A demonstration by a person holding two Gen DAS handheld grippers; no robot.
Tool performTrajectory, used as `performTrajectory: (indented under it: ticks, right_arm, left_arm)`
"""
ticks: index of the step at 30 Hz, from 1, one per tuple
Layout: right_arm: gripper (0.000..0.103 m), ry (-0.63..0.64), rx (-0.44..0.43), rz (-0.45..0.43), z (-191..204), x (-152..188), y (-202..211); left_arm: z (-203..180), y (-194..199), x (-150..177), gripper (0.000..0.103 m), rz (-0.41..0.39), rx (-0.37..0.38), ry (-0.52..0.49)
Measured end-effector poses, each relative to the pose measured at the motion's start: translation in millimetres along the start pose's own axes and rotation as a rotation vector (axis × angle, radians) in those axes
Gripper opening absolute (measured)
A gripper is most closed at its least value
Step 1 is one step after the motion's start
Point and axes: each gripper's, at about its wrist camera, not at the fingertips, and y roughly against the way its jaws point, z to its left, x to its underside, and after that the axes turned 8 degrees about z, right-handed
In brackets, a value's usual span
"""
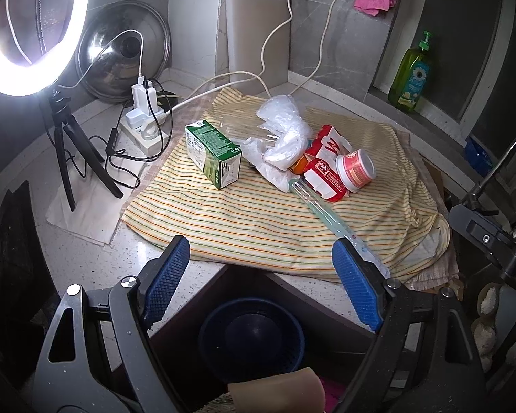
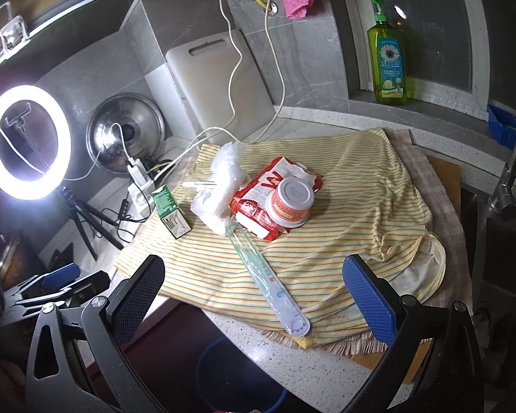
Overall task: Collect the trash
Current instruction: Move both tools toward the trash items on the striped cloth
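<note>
Left gripper and right gripper: both hovering at the near edge of the striped cloth, jaws spread, gripping nothing. Trash lying mid-cloth: toothbrush pack nearest, then red wrapper, round tub, crumpled plastic bag, green carton.

The striped cloth lies across the countertop, trash heaped on its middle. The carton stands left of the crumpled plastic bag, the snack wrapper right of that, a small tub on it. A long plastic sleeve runs from the heap to the near edge. Below the counter sits the bin.
</note>
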Motion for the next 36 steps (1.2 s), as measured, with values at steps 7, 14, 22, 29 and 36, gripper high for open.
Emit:
performTrajectory:
  ticks: [7,14,22,29,36]
  right_arm:
    - [0.102,-0.002,-0.014,0.009,0.3,-2.4,-0.1]
    - [0.102,-0.002,-0.022,0.013,0.0,-2.0,-1.0]
    - [0.102,0.002,-0.032,0.020,-0.4,-1.4,-1.4]
    - [0.102,-0.004,-0.038,0.031,-1.0,-1.1,-4.5]
    - [0.102,-0.014,-0.043,0.041,-2.9,-1.7,-7.2]
  left_arm:
    - [-4.3,2.6,3.2,0.087,-0.002,0.003,0.005]
    - [-4.5,2.6,3.2,0.087,-0.003,0.004,0.006]
    - [-4.0,2.7,3.1,0.087,-0.001,0.005,0.006]
    - [-3.7,2.4,3.1,0.087,-0.001,0.006,0.007]
    - [-3.2,2.3,3.2,0.087,0.000,0.007,0.008]
